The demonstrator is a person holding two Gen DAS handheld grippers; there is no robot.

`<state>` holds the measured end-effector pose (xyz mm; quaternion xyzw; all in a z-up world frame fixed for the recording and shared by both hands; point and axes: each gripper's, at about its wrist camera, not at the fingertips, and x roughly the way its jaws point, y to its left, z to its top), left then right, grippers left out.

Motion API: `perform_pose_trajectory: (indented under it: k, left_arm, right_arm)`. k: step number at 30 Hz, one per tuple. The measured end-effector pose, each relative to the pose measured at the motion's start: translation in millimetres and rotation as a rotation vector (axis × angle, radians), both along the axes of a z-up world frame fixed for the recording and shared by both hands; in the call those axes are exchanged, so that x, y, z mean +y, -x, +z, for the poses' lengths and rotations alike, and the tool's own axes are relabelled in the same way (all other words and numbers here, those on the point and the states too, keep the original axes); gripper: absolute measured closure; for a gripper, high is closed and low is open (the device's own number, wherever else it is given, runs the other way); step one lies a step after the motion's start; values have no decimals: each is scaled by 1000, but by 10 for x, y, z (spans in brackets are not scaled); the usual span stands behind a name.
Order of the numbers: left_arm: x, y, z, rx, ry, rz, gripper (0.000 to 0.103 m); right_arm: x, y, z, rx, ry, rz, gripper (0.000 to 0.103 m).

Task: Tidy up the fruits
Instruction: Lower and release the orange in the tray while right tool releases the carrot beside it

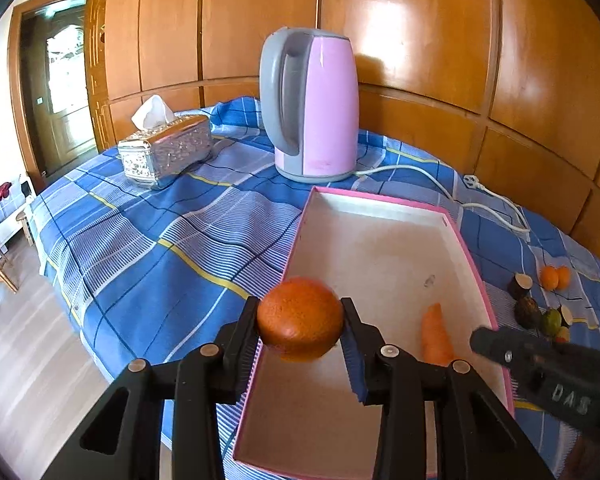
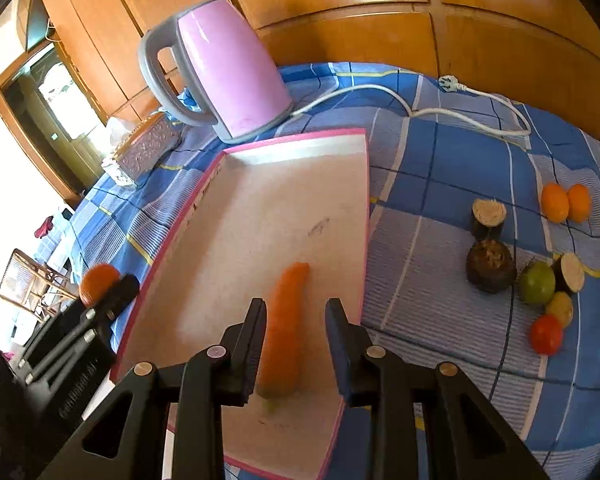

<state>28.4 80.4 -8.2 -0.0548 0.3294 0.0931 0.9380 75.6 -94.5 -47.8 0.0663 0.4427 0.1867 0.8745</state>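
My left gripper point(image 1: 300, 322) pinches the orange point(image 1: 300, 318) over the tray's point(image 1: 380, 204) left rim. Right gripper's point(image 2: 296, 312) fingers spread astride the carrot point(image 2: 285, 320), its long axis parallel to them.

Right claw point(image 1: 500, 350) blurred, hiding fruits; tissue box point(image 2: 140, 152) partly behind kettle point(image 2: 224, 76)

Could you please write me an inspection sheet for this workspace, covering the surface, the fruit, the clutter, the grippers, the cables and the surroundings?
Surface: blue checked tablecloth, wrinkled.
Job's things: pink-rimmed tray holds one carrot; an orange is in the left gripper; loose fruit pile and two small oranges lie right of the tray.
Clutter: pink kettle; silver tissue box.
Grippers: left gripper shut on the orange at the tray's left edge; right gripper open, jaws astride the carrot.
Cables: white kettle cord, unplugged, on the cloth.
Surroundings: wooden wall panels; doorway at left.
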Motion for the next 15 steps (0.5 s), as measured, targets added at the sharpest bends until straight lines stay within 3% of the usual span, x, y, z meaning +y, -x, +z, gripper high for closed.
perform_pose_trajectory:
  k: [3,10,15]
  left_arm:
    - [-8,18,49,-20,-9,3,55]
    - [-56,109,162,-52,-8,-7,55]
    - [-205,206,265,-76,-13,-69,55]
  right_arm:
    - [-2,86,3,-14,14,-4,72]
    - [-34,285,145,-98,55,-26,72]
    - [-86,401,212,-150,87,-58,70]
